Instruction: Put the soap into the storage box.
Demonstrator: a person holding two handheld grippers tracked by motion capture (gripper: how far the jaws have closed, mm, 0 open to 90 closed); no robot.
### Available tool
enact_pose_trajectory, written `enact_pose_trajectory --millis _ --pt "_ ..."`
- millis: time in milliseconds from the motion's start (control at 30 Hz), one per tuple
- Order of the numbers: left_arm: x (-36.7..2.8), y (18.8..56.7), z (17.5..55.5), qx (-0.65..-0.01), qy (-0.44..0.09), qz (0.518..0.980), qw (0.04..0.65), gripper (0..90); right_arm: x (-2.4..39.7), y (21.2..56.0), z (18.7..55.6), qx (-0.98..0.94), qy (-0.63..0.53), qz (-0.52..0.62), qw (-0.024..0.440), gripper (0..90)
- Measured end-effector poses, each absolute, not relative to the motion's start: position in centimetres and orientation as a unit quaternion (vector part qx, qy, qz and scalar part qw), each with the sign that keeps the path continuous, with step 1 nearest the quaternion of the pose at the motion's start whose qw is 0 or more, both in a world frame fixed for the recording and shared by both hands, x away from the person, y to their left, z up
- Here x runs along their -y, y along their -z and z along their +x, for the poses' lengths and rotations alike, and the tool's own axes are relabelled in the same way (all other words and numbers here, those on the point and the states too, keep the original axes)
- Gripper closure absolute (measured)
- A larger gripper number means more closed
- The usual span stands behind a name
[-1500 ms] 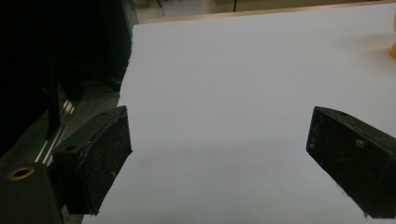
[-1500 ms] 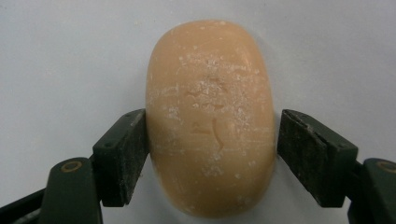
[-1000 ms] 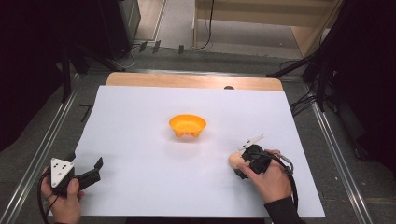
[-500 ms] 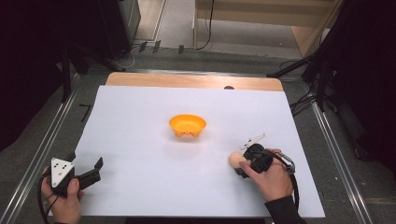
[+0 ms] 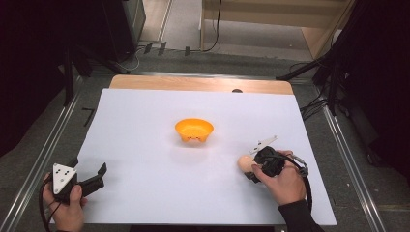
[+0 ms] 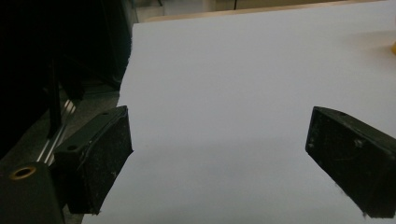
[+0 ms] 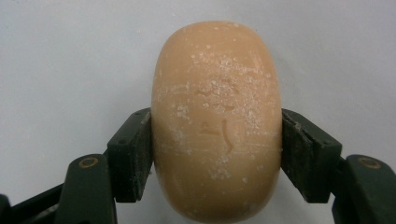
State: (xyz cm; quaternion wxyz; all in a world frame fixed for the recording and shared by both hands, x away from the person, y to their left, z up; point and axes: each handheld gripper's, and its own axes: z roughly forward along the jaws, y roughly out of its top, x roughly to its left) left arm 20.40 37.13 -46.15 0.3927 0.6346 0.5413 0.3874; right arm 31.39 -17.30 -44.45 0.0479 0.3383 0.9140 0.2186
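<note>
While the white bench [image 5: 145,125] carries the orange bowl [image 5: 194,130] at its middle, your right tool [image 7: 216,154] clenches the tan bread roll [image 7: 217,121] low at the bench's near right, and your left tool [image 6: 219,154] gapes, released.

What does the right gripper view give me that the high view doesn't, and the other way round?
Right gripper view: both black pads press the sides of the tan oval bar of soap, whose surface is scuffed with whitish flecks.

High view: the orange bowl sits mid-table, apart from the soap; the left gripper, jaws open on nothing, rests near the sheet's near-left corner.

Both: the soap lies on the white sheet, held by the right gripper.
</note>
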Motion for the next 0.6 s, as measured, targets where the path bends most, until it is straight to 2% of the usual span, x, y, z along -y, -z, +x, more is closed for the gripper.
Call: enact_pose_trajectory --millis 600 --pt "-37.2 46.2 20.4 -0.539 -0.388 0.634 0.396 7.6 17.1 43.9 33.1 -0.921 -0.222 0.316 0.042 33.7"
